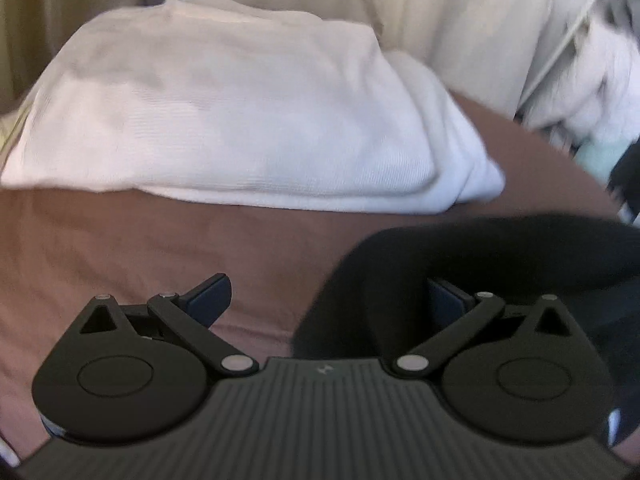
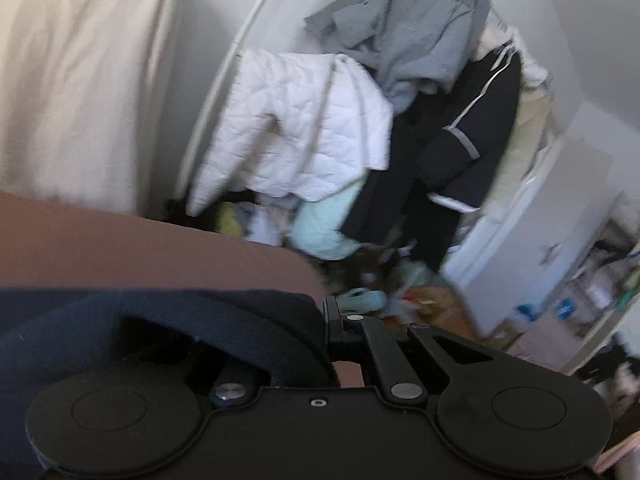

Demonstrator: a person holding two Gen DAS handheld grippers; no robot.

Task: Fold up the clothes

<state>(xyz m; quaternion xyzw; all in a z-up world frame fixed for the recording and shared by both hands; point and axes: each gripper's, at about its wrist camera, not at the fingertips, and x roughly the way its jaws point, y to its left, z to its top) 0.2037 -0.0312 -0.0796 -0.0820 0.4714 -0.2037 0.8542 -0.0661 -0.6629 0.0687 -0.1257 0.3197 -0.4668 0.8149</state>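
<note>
A folded white garment [image 1: 224, 112] lies on the brown bed sheet [image 1: 120, 248] straight ahead in the left wrist view. My left gripper [image 1: 328, 300] is open just above the sheet, and a dark navy garment [image 1: 460, 256] drapes around its right finger [image 1: 444, 300]. In the right wrist view the same dark navy garment [image 2: 168, 320] hangs between and over my right gripper's fingers [image 2: 334, 320]; the left finger is hidden under the cloth. My right gripper [image 2: 280, 332] appears shut on the cloth near the bed's edge [image 2: 160, 240].
Beige curtains [image 1: 440, 8] hang behind the bed. Past the bed's edge a rack holds a white quilted jacket [image 2: 304, 128], a grey fleece [image 2: 400, 40] and dark coats [image 2: 472, 140]. Clutter lies on the wooden floor [image 2: 432, 300]. A white door [image 2: 520, 232] stands at the right.
</note>
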